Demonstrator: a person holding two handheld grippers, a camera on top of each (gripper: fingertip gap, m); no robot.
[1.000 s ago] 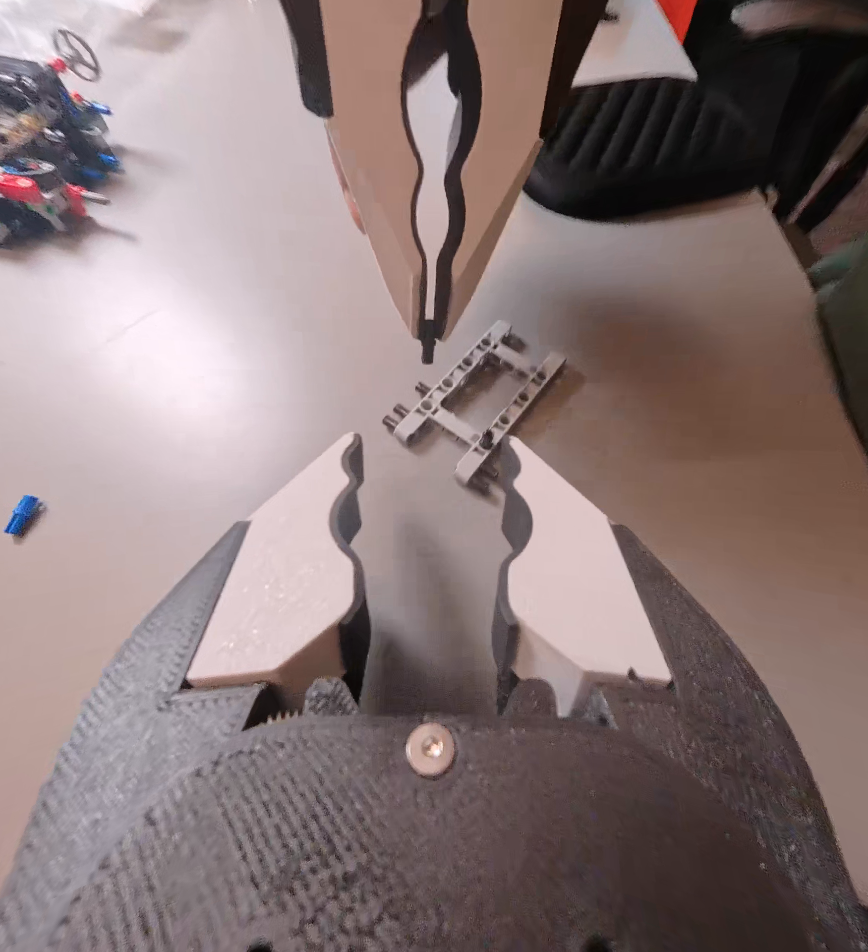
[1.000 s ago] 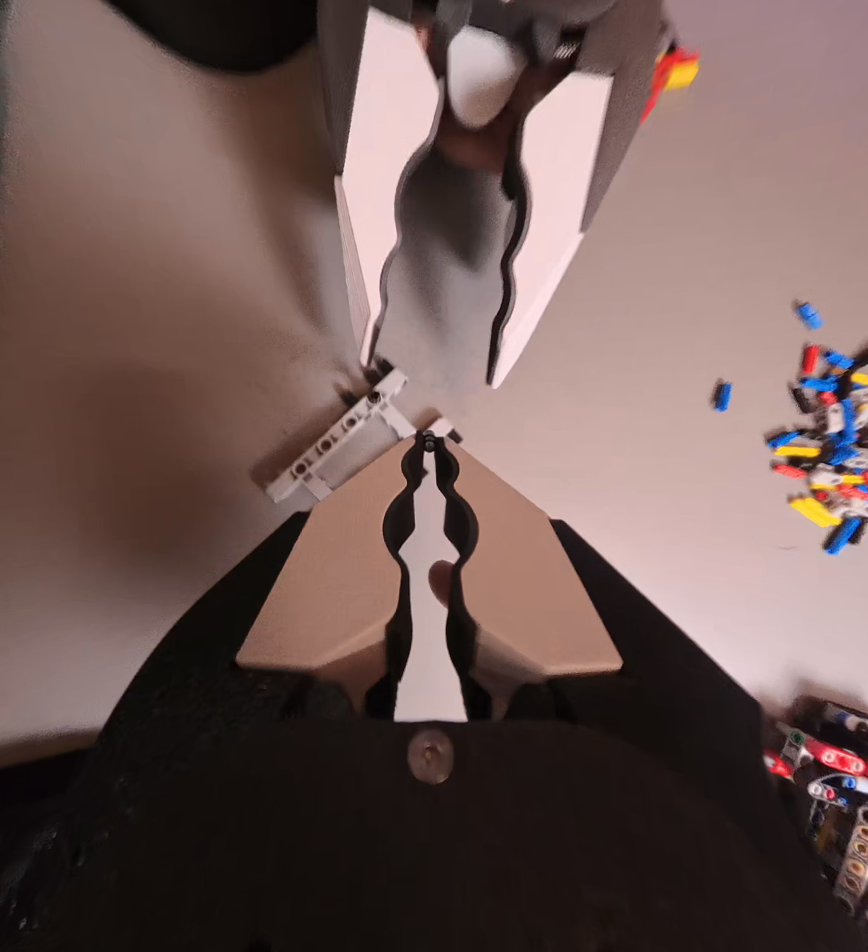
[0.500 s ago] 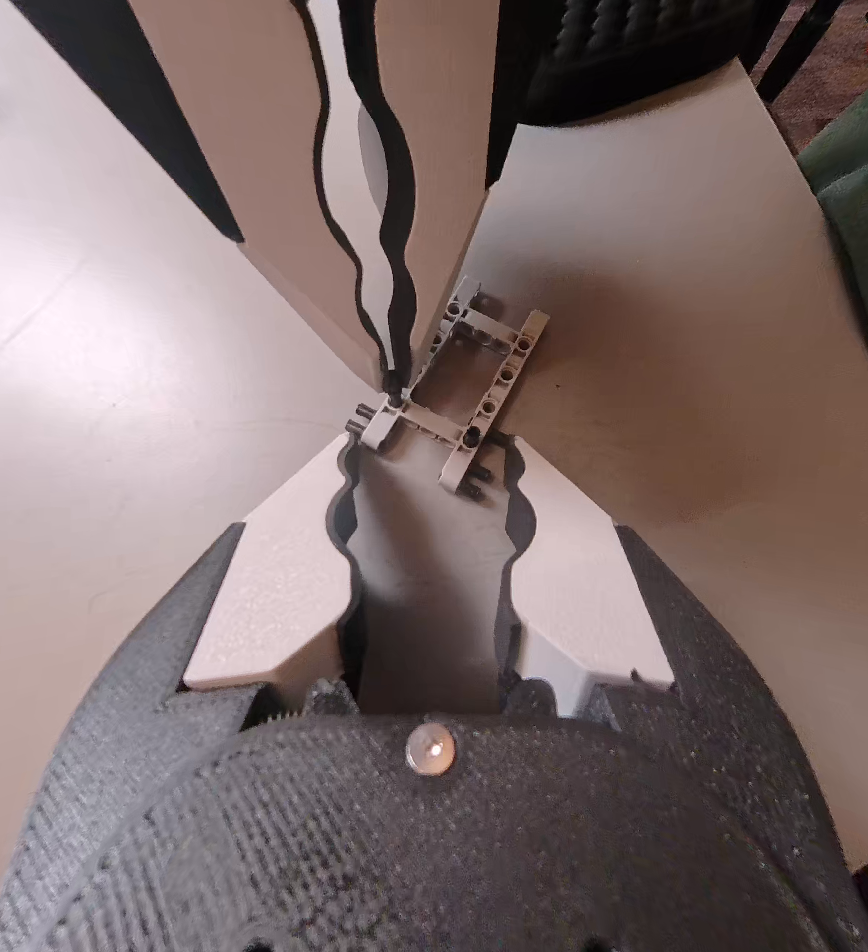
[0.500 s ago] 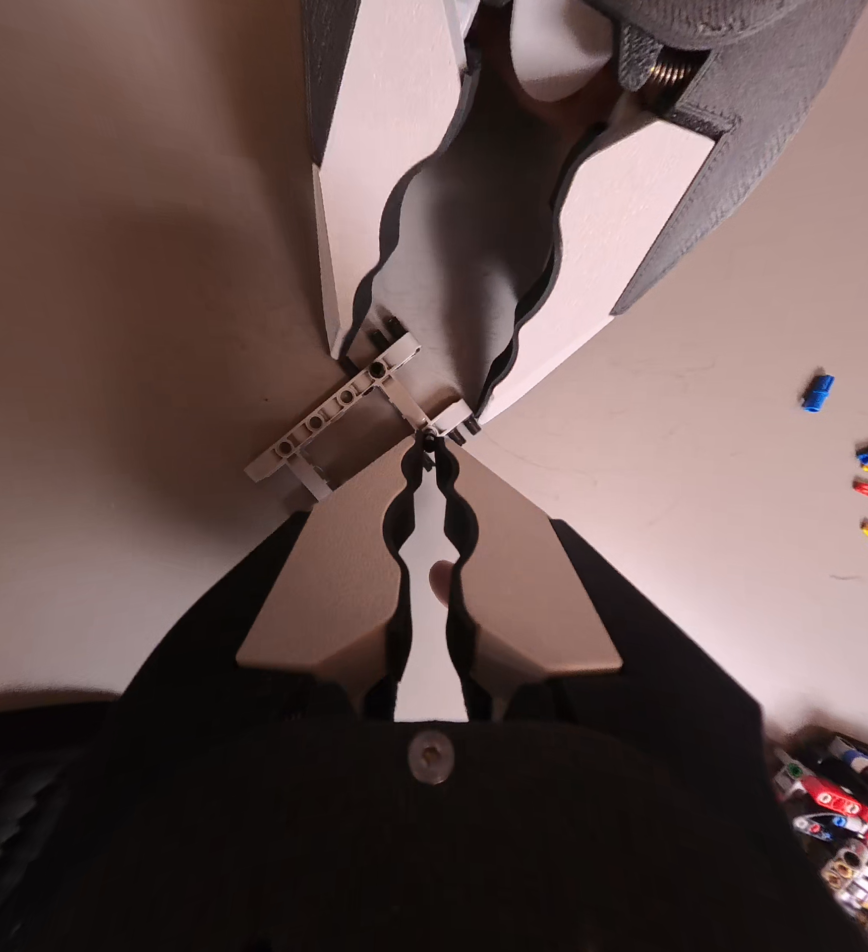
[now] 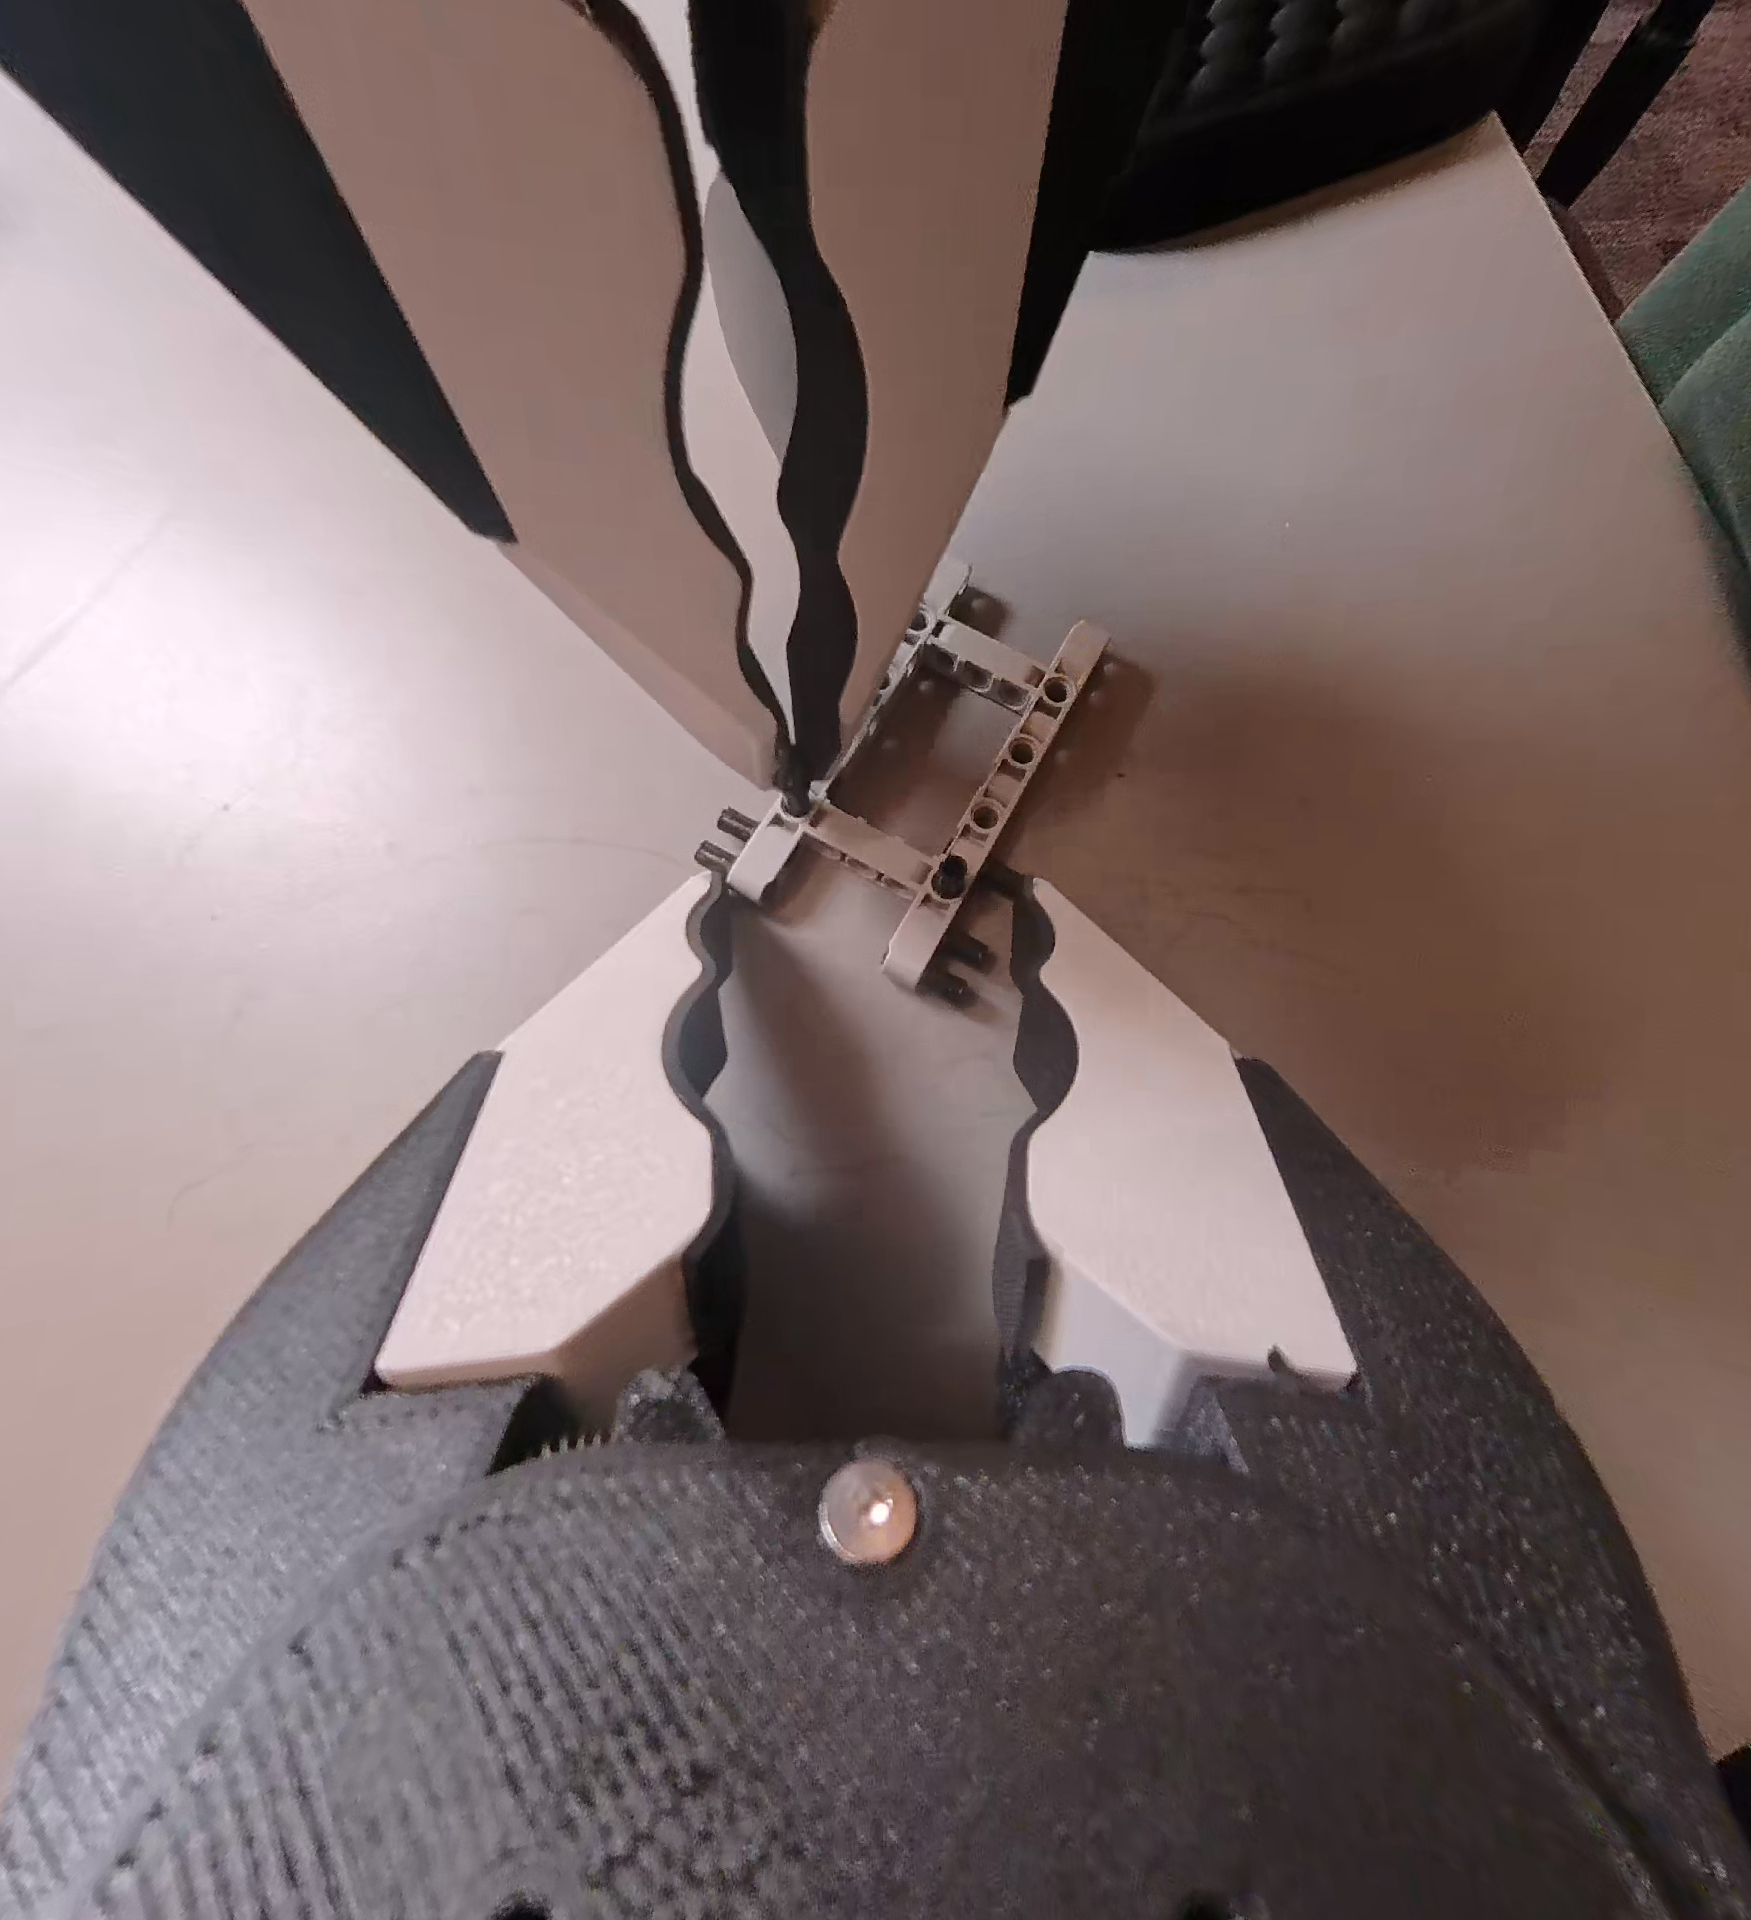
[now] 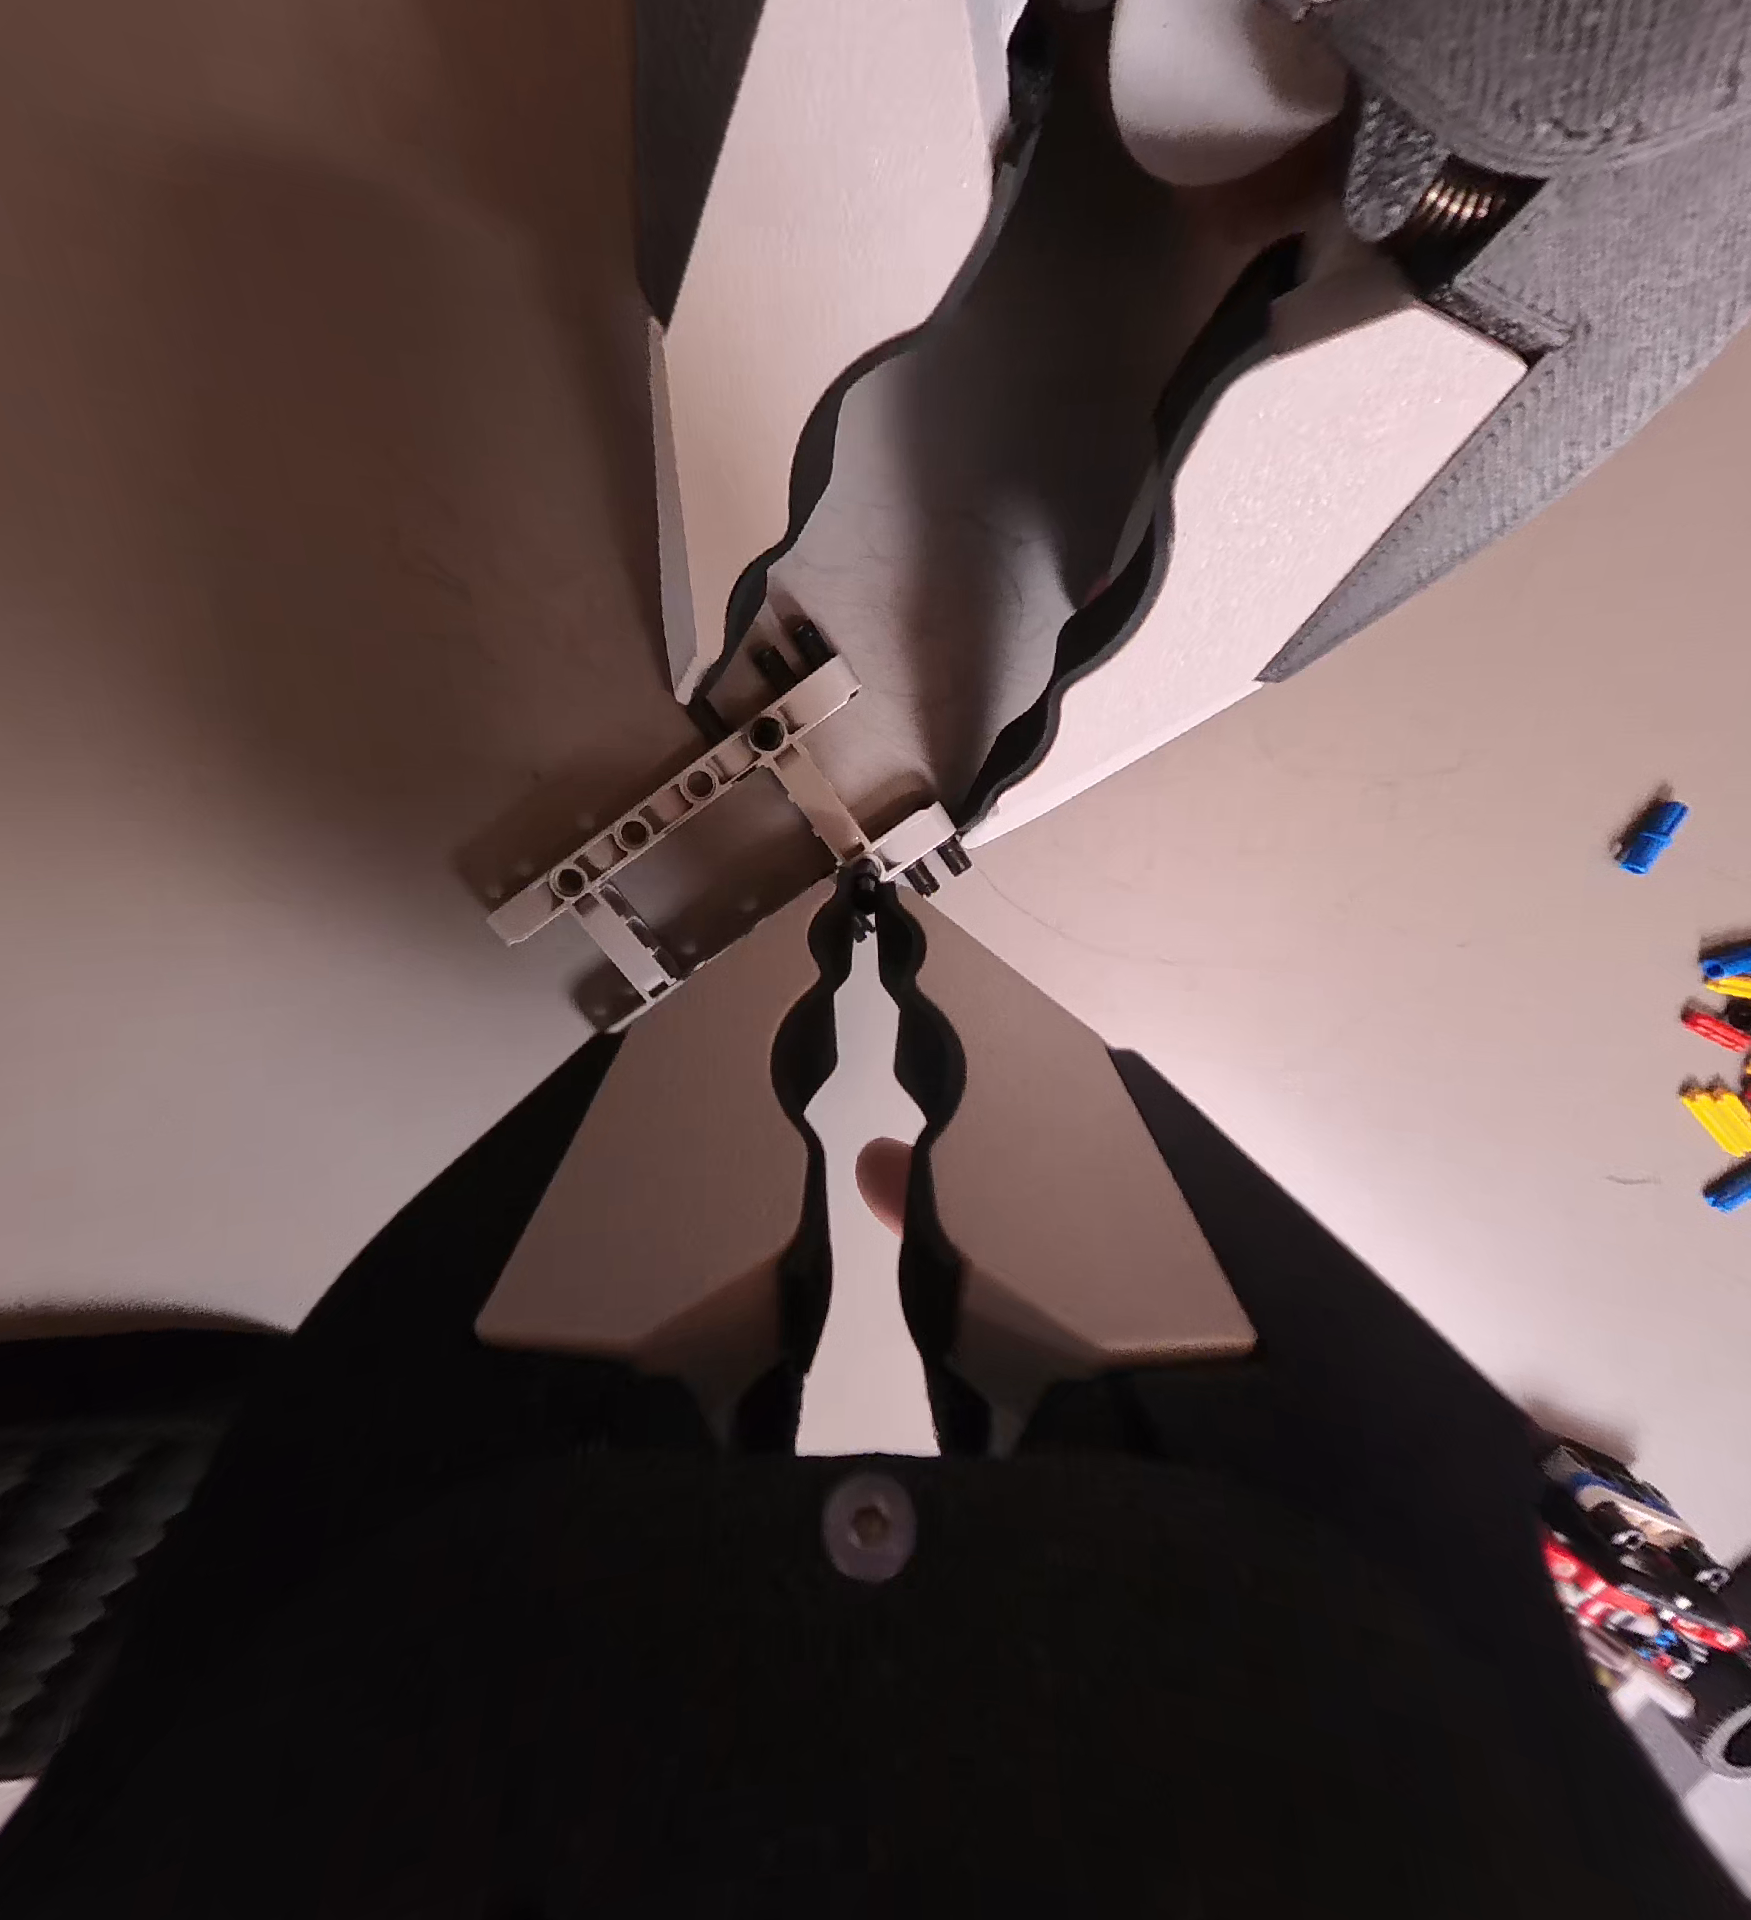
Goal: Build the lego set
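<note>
Black pin meets grey ladder-shaped beam frame [image 5: 938, 790] on the smooth pale bench [image 5: 227, 727].
Right hand-held gripper [image 6: 863, 883], wavy black pads closed, pinches the black pin [image 6: 863, 896] at the frame's corner; left hand-held gripper [image 5: 876, 909] straddles its near end, spread wide. Since a second ago, both have closed in.

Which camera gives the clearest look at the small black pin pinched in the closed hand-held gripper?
The right wrist view: the small black pin sits between its own fingertips, against a corner of the grey beam frame. The left wrist view shows that pin only as a dark tip under the far gripper.
</note>
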